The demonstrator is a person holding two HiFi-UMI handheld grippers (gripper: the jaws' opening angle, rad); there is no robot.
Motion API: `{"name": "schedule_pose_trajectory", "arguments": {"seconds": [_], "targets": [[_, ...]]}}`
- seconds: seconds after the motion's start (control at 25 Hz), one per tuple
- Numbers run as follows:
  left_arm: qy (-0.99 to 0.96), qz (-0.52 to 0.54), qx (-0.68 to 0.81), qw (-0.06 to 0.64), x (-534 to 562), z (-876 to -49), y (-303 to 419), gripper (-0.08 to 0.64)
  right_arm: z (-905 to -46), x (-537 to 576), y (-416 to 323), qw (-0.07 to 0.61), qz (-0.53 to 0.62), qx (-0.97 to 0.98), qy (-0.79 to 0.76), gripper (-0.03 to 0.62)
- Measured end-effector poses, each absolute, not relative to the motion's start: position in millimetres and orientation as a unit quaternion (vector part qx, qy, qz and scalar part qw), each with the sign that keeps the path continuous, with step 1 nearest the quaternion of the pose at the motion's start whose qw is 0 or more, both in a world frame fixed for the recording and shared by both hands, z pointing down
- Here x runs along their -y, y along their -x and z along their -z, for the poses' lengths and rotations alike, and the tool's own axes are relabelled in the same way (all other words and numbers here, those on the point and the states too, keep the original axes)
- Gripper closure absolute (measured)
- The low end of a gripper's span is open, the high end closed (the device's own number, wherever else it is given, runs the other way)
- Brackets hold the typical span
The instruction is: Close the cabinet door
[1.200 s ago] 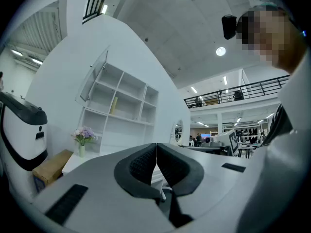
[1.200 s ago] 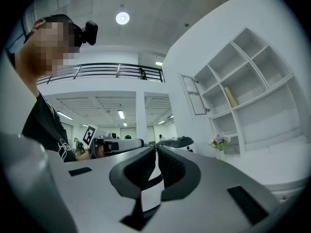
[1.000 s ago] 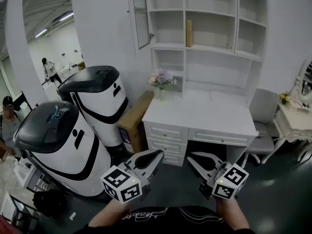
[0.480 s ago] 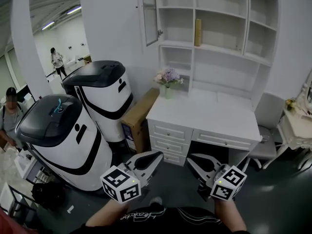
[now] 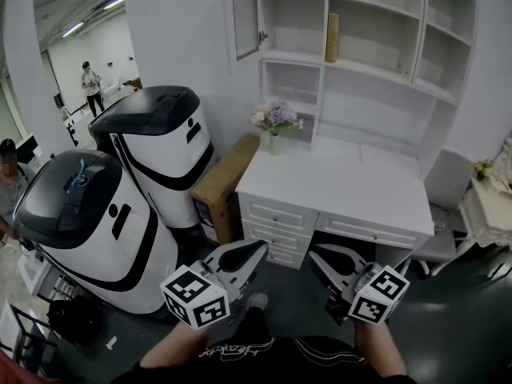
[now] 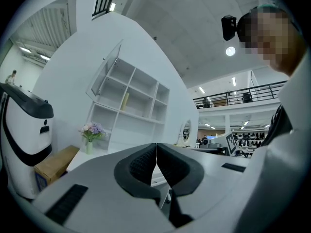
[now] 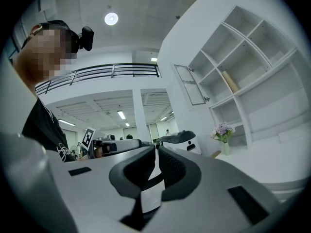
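Note:
The cabinet door (image 5: 244, 13) is a glass-paned white door at the upper left of the white hutch (image 5: 376, 62). It stands swung open to the left, and its small handle (image 5: 262, 36) shows at the lower edge. The door is also in the left gripper view (image 6: 104, 76) and the right gripper view (image 7: 190, 85), far off in both. My left gripper (image 5: 262, 248) and right gripper (image 5: 314, 253) are held low in front of the desk (image 5: 336, 186), well below and short of the door. Both are shut with nothing between the jaws.
Two large white-and-black machines (image 5: 160, 146) (image 5: 88, 222) stand left of the desk, with a cardboard box (image 5: 222, 184) leaning between them and it. A vase of flowers (image 5: 276, 120) sits on the desk's back left corner. A grey chair (image 5: 444, 190) is at the right. People stand at the far left (image 5: 90, 77).
The desk and hutch have come closer and sit larger in the head view. Both grippers moved forward with the person, jaws unchanged. A shoe now shows below the left gripper.

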State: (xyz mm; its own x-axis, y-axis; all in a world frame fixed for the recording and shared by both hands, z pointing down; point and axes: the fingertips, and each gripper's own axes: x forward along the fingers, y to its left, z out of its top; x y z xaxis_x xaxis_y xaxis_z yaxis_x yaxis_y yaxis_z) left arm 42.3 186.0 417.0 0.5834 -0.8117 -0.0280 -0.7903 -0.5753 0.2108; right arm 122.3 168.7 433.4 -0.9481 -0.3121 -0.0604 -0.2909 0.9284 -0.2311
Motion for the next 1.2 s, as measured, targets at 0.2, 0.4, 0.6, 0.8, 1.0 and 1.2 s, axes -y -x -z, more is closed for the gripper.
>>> {"name": "schedule_pose_trajectory", "arguments": {"seconds": [0.2,0.4,0.6,0.8,1.0,1.2], "targets": [[-0.892,0.064,0.437,0.095,-121,-422,-22,0.538,-436,-106,-105,0.047,0.113,-0.977,0.172,0.540],[-0.902,0.060,0.416,0.099,-38,-415,9,0.538,-427,-26,-72,0.054,0.116,-0.974,0.189,0.540],[-0.909,0.066,0.399,0.103,49,-403,60,0.538,-412,62,-21,0.072,0.126,-0.970,0.194,0.540],[-0.912,0.080,0.389,0.100,123,-388,116,0.538,-401,145,33,0.065,0.116,-0.970,0.205,0.540],[-0.922,0.101,0.367,0.070,171,-375,154,0.537,-388,193,70,0.060,0.090,-0.972,0.210,0.540],[-0.927,0.109,0.351,0.079,202,-359,167,0.537,-373,221,81,0.053,0.077,-0.975,0.204,0.540]]}}
